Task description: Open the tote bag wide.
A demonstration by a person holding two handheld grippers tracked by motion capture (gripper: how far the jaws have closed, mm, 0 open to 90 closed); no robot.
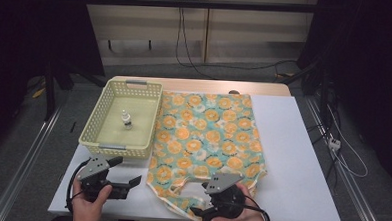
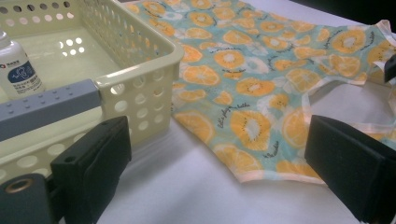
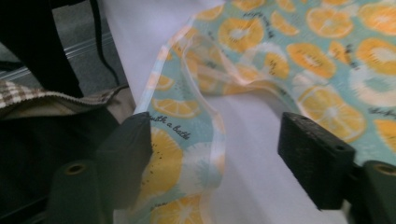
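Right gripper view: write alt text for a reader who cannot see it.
The right gripper is open, its two black jaws set either side of a handle loop of the orange-slice print bag. The bag lies flat on the white table, the handle reaching its near edge.

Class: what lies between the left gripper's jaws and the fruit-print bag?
Bare white table in the left gripper view. The open left gripper has the bag ahead and the basket beside it.

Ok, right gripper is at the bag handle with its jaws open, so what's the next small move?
Probably close the right gripper on the handle strap of the orange-slice-print fabric bag. Its jaws stand open on either side of the strap at the near edge of the white table, so it could grip.
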